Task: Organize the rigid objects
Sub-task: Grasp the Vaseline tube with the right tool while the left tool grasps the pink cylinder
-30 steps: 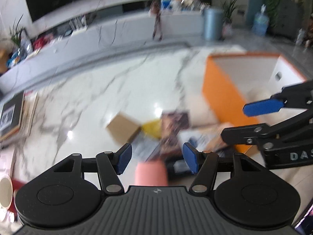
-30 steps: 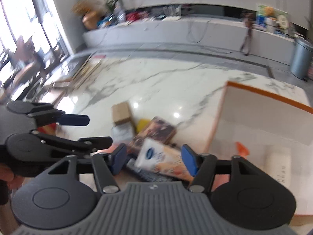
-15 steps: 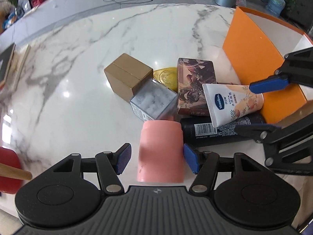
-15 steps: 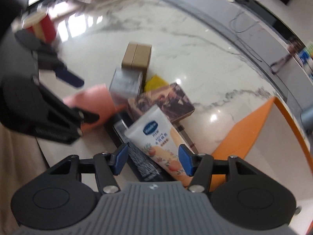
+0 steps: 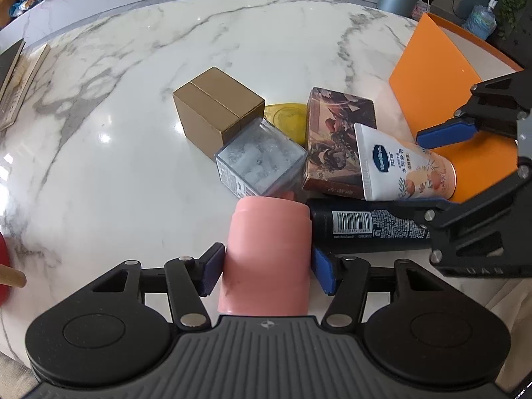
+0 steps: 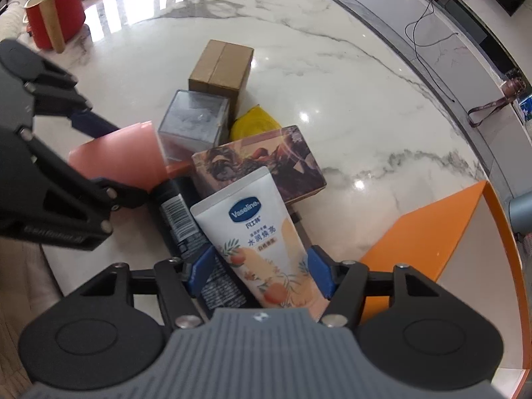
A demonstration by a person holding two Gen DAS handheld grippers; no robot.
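My two views are bright with daylight, and the polished marble table [image 5: 139, 153] throws back small white glare spots and a broad glossy sheen. The fisheye lenses bend the table edge and the far counter into curves. The left view is sharp, while in my right view the red pot [image 6: 56, 16] and the corners look slightly smeared.

The white marble worktop [image 5: 139, 173] carries, just ahead of the left gripper [image 5: 267, 267], a pink cylinder [image 5: 267, 249], black bottle [image 5: 362, 229], clear box [image 5: 259, 159], cardboard box [image 5: 216, 109] and, to its right, an orange box [image 5: 432, 76].
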